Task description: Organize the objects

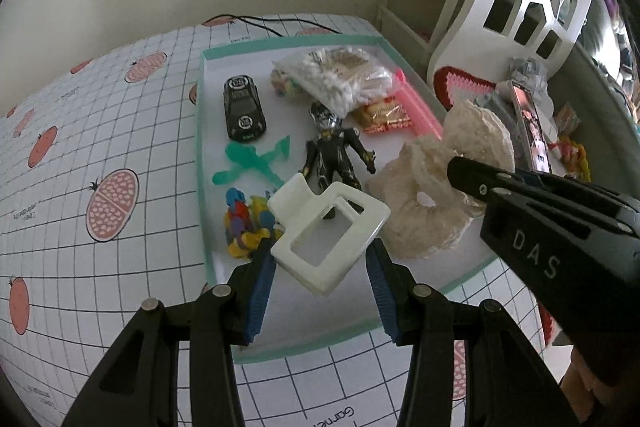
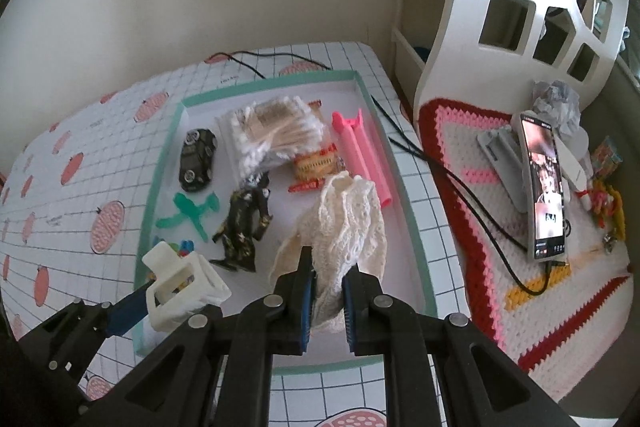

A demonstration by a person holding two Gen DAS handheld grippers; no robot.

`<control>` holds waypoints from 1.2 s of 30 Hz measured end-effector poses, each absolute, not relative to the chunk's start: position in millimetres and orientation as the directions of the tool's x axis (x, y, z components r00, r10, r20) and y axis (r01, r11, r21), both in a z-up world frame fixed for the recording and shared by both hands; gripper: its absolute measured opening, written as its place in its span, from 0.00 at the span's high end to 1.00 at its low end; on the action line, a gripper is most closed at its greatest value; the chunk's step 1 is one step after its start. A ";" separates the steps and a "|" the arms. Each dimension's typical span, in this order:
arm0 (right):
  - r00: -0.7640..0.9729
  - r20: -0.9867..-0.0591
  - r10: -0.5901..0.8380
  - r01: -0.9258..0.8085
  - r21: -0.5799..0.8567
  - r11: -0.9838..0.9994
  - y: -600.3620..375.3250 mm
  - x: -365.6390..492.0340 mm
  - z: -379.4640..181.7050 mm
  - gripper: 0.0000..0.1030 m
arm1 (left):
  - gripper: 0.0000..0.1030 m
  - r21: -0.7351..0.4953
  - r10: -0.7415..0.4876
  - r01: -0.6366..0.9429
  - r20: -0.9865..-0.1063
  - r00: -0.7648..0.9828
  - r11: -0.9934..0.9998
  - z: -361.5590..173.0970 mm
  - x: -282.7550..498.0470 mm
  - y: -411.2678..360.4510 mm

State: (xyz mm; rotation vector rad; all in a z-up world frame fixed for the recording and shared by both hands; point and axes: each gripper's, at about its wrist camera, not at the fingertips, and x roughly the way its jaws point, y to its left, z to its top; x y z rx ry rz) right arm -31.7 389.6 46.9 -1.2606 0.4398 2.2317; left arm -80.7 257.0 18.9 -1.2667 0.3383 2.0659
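1. Clearly seen only from the right wrist: right gripper (image 2: 328,301) fingers clamping one cream crocheted cloth (image 2: 344,223), lifted above the teal-rimmed white tray (image 2: 416,223).
2. Left gripper (image 1: 320,259) fingers gripping one white plastic rectangular frame (image 1: 328,231) over the tray; one black toy car (image 1: 243,107), one black figure (image 1: 334,155).

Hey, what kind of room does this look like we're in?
Probably a home room, maybe a child's room. A tray of toys such as a toy car sits on a fruit-print tablecloth, beside a white chair with a crocheted cushion.
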 end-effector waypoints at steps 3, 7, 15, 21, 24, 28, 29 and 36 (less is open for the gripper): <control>-0.403 -0.869 0.287 -0.589 0.006 -0.808 388.3 -32.4 40.5 0.87 | 0.53 -0.113 0.401 -0.669 -0.867 -0.294 -0.734 15.6 -79.2 259.6; -0.389 -0.879 0.277 -0.587 0.005 -0.810 388.3 -32.7 34.7 0.86 | 0.53 -0.091 0.383 -0.674 -0.874 -0.299 -0.733 12.4 -78.2 262.2; -0.402 -0.880 0.254 -0.591 0.037 -0.806 388.9 -24.5 36.7 0.76 | 0.48 -0.120 0.391 -0.670 -0.879 -0.271 -0.733 17.0 -77.7 254.4; -0.422 -0.871 0.251 -0.594 0.057 -0.802 378.9 -16.2 47.5 0.55 | 0.35 -0.114 0.377 -0.656 -0.884 -0.275 -0.746 24.3 -67.4 243.3; -0.441 -0.860 0.257 -0.593 0.065 -0.802 373.0 -8.7 55.9 0.47 | 0.30 -0.107 0.375 -0.644 -0.879 -0.294 -0.757 31.0 -64.0 233.6; -0.461 -0.847 0.265 -0.601 0.078 -0.795 365.6 3.6 66.2 0.39 | 0.16 -0.093 0.368 -0.627 -0.871 -0.325 -0.774 39.4 -58.3 213.3; -0.463 -0.845 0.266 -0.604 0.081 -0.793 362.8 7.1 68.0 0.37 | 0.16 -0.087 0.363 -0.621 -0.870 -0.334 -0.779 41.1 -56.7 207.2; -0.462 -0.843 0.275 -0.603 0.072 -0.794 332.8 33.6 76.6 0.24 | 0.16 -0.162 0.368 -0.510 -0.868 -0.334 -0.845 49.2 -58.8 151.6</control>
